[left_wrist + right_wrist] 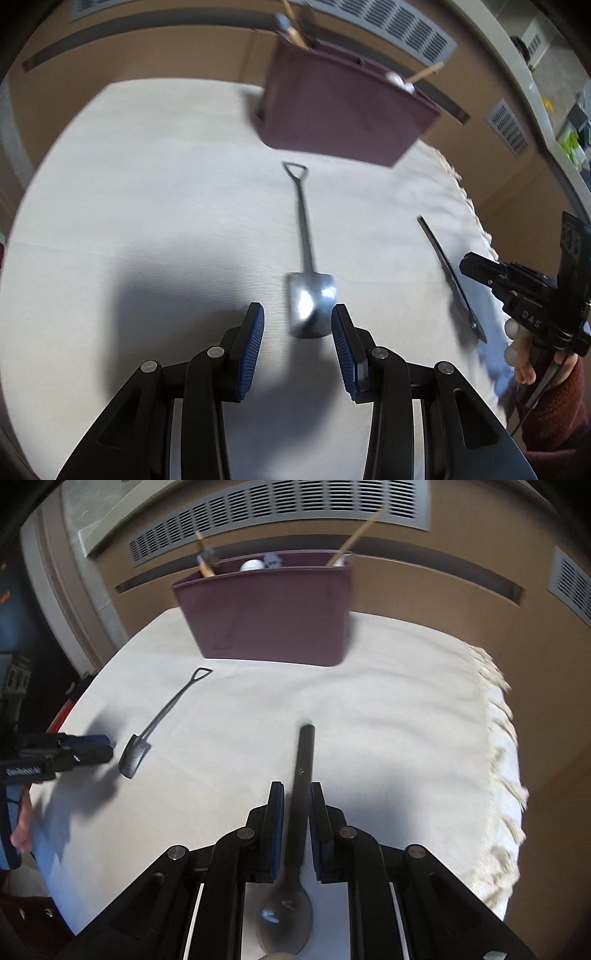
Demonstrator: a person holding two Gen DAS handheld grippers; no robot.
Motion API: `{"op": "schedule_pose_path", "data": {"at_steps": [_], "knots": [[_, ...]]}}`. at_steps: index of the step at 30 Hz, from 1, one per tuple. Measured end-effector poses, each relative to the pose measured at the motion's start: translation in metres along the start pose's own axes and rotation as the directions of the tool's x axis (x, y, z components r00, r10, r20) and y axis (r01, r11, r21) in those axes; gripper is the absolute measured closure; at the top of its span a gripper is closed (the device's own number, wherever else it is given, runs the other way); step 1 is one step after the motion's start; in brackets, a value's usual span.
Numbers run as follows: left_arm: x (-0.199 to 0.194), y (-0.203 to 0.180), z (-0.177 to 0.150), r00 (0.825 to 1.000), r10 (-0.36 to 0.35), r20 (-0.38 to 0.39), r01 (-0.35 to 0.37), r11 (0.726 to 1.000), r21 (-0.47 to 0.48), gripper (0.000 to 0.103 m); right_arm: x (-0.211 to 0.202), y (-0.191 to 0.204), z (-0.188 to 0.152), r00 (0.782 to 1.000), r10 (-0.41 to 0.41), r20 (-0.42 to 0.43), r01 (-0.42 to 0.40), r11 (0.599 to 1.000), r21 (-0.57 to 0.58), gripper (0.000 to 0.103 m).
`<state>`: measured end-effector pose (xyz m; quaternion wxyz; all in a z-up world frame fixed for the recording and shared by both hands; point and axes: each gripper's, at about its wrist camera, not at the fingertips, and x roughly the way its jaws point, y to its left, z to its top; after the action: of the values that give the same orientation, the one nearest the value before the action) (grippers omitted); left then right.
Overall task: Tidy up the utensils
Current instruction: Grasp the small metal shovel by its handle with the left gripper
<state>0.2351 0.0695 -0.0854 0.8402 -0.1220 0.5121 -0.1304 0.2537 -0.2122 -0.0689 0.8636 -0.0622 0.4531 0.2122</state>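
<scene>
Surface: table under a cream fringed cloth (406,701), against a tan wall with vent grilles.

Holder: maroon utensil caddy (269,620) at the far edge, already stocked with wooden-handled pieces (354,539) and white-headed items.

Outstanding: shovel-shaped spoon (306,266) lying flat, bowl nearest the left gripper (297,328), whose jaws stand wide apart, empty, straddling the bowl tip. Dark spoon (301,794) lying handle toward the caddy; right gripper (297,801) jaws narrow, flanking its handle, contact uncertain.

Progress, judged: partly done; two utensils remain.
</scene>
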Motion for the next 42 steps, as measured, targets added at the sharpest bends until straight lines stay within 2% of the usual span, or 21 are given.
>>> {"op": "schedule_pose_path", "data": {"at_steps": [2,4,6,8,9,11,13,16,18,22,24,32,34,35,37,39,42], "knots": [[0.006,-0.011,0.002,1.0,-0.003,0.009,0.003,1.0,0.009,0.064,-0.002,-0.006,-0.006,1.0,0.007,0.002,-0.007,1.0,0.012,0.09],[0.013,-0.023,0.006,0.998,-0.066,-0.023,0.067,0.998,0.011,0.064,-0.005,-0.01,-0.011,1.0,0.003,0.006,-0.004,1.0,0.022,0.09],[0.023,-0.034,0.008,0.982,-0.172,-0.08,0.171,0.985,-0.012,0.064,-0.003,-0.011,-0.015,1.0,-0.001,0.005,0.001,0.999,0.04,0.09],[0.03,-0.053,0.01,0.956,-0.255,-0.143,0.26,0.965,0.017,0.064,-0.002,-0.017,-0.019,1.0,-0.003,0.003,0.003,0.998,0.06,0.09],[0.031,-0.062,0.013,0.945,-0.282,-0.166,0.294,0.955,0.049,0.064,-0.001,-0.019,-0.02,1.0,-0.007,0.001,0.007,0.997,0.071,0.09],[0.027,-0.072,0.022,0.939,-0.301,-0.168,0.321,0.941,0.109,0.064,0.002,-0.022,-0.021,1.0,-0.011,0.0,0.011,0.996,0.085,0.09],[0.023,-0.075,0.038,0.945,-0.301,-0.125,0.318,0.937,0.148,0.064,0.0,-0.023,-0.023,1.0,-0.015,0.001,0.015,0.996,0.092,0.09],[0.034,-0.065,0.072,0.958,-0.274,-0.081,0.283,0.949,0.142,0.064,-0.001,-0.024,-0.028,1.0,-0.016,0.0,0.016,0.995,0.1,0.09],[0.052,-0.056,0.094,0.966,-0.244,-0.079,0.253,0.959,0.125,0.064,0.001,-0.023,-0.031,1.0,-0.011,-0.006,0.012,0.994,0.106,0.09],[0.072,-0.029,0.11,0.969,-0.219,-0.117,0.228,0.972,0.065,0.064,0.001,-0.018,-0.035,0.999,-0.035,-0.013,0.036,0.994,0.106,0.09],[0.067,-0.014,0.105,0.962,-0.25,-0.11,0.256,0.965,0.049,0.064,0.0,-0.016,-0.036,0.999,-0.037,-0.015,0.038,0.994,0.103,0.09],[0.022,0.032,0.052,0.962,-0.246,-0.119,0.246,0.969,-0.014,0.064,0.002,-0.023,-0.035,1.0,-0.01,-0.007,0.011,0.991,0.136,0.09],[0.009,0.032,0.041,0.967,-0.226,-0.12,0.231,0.972,0.037,0.064,0.003,-0.021,-0.034,1.0,-0.018,-0.007,0.019,0.991,0.13,0.09],[0.001,0.026,0.035,0.974,-0.2,-0.108,0.212,0.97,0.116,0.064,0.004,-0.021,-0.033,1.0,-0.023,-0.009,0.024,0.992,0.126,0.09],[-0.016,0.009,0.022,0.988,-0.136,-0.075,0.153,0.928,0.34,0.064,0.004,-0.018,-0.033,0.999,-0.031,-0.012,0.032,0.993,0.117,0.089],[-0.023,-0.014,0.006,0.995,-0.073,-0.064,0.096,0.837,0.538,0.064,0.003,-0.016,-0.033,0.999,-0.036,-0.015,0.037,0.993,0.112,0.089],[-0.015,-0.035,-0.005,0.997,0.021,-0.071,0.032,0.737,0.675,0.064,0.002,-0.015,-0.034,0.999,-0.033,-0.02,0.035,0.993,0.113,0.088]]}}
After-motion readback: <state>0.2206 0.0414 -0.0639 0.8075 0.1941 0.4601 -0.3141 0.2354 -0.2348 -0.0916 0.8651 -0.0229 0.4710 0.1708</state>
